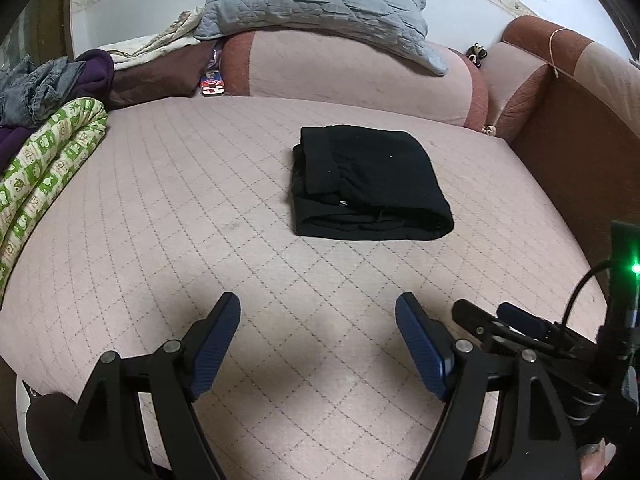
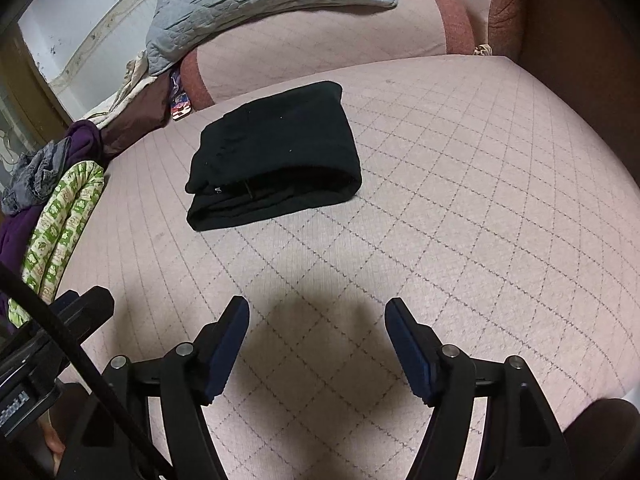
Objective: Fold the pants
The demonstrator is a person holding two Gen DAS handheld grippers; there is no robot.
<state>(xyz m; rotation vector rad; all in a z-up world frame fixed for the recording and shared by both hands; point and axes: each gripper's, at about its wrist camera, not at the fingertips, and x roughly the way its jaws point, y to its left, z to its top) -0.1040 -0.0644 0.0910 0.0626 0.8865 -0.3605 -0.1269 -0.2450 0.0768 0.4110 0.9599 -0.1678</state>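
Observation:
The black pants (image 1: 368, 184) lie folded into a compact rectangle on the pink quilted sofa seat (image 1: 200, 220). They also show in the right wrist view (image 2: 276, 156), up and to the left. My left gripper (image 1: 318, 312) is open and empty, well in front of the pants. My right gripper (image 2: 317, 312) is open and empty, also well short of the pants. The right gripper shows at the right edge of the left wrist view (image 1: 516, 324).
A grey quilted cushion (image 1: 316, 4) leans on the backrest. A green patterned blanket (image 1: 44, 172) and a pile of grey and purple clothes (image 1: 44, 84) lie at the left. The brown armrest (image 1: 576, 128) bounds the right side.

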